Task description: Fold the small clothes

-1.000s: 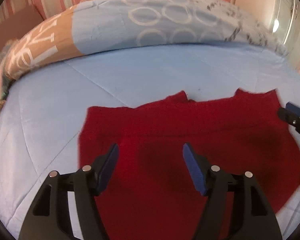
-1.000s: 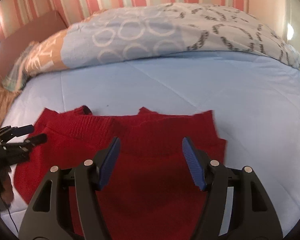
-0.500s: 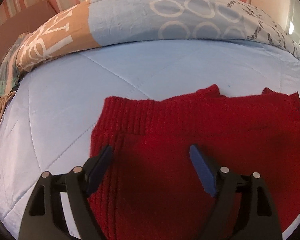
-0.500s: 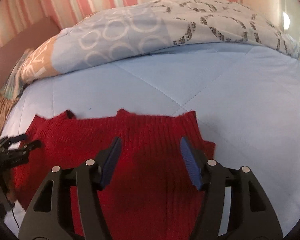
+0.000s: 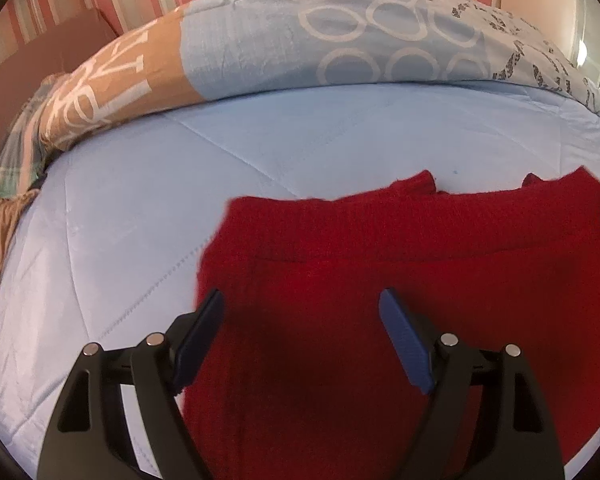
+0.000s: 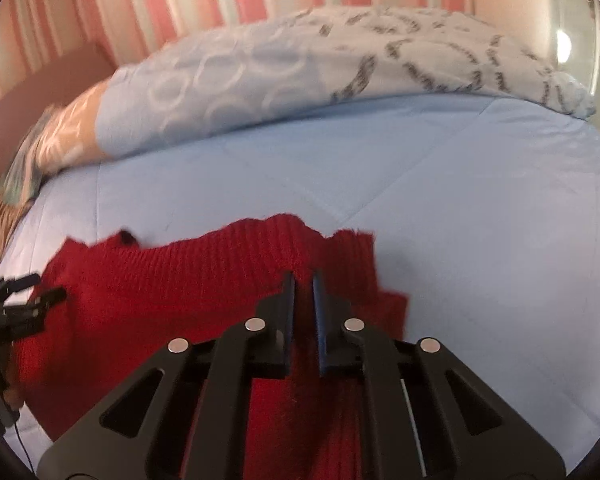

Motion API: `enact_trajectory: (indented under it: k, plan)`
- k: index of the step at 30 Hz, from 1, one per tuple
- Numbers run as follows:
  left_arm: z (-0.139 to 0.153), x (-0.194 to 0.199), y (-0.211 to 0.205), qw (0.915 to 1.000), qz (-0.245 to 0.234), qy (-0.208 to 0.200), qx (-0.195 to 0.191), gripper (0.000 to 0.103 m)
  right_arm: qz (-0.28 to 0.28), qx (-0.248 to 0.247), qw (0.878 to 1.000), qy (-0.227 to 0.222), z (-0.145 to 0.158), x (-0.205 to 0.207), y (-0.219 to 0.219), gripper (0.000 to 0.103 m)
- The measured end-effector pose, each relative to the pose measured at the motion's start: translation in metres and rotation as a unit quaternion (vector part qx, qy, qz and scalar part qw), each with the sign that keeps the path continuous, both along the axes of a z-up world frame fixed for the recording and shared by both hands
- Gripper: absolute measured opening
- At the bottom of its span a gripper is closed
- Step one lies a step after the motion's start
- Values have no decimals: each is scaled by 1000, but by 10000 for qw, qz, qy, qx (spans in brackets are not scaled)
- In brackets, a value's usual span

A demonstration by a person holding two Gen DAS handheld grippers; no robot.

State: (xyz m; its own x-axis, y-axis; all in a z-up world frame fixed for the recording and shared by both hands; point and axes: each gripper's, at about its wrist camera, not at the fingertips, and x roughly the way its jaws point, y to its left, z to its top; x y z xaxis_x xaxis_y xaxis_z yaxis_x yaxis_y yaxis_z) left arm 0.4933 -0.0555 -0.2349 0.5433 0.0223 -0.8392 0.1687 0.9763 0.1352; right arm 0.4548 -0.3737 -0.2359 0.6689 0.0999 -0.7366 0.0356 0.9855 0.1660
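Red knit: pinched near its right edge by the right gripper, whose jaws have just been closing.
Left gripper: held spread wide over the red garment, left side.
Garment: laid flat on the blue bedspread, near edge.
Pillows: lined along the far edge.

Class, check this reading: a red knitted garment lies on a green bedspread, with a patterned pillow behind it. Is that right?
One detail is wrong: the bedspread is light blue, not green, as the left wrist view shows. The red knitted garment does lie on it, with the patterned pillow behind.
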Motion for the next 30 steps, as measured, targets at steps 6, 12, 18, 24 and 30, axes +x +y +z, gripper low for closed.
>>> enact_trajectory:
  k: [6,12,18,24,30]
  plan:
    - [-11,5,7,10000,56,74,-14,83,149,-79,9983,560,-26,18,7,13]
    - [-9,3,7,9999,43,99,30,83,17,183,9996,205,15,10,-15,40]
    - [-8,2,6,9999,51,88,57,82,-96,-53,9956,932,-26,37,-18,26]
    - [-9,3,6,9999,-19,54,138,82,-606,-109,9969,492,-16,23,-37,12]
    - [-13,3,4,9996,-116,-39,240,86,-790,197,9933,823,-35,29,-60,4]
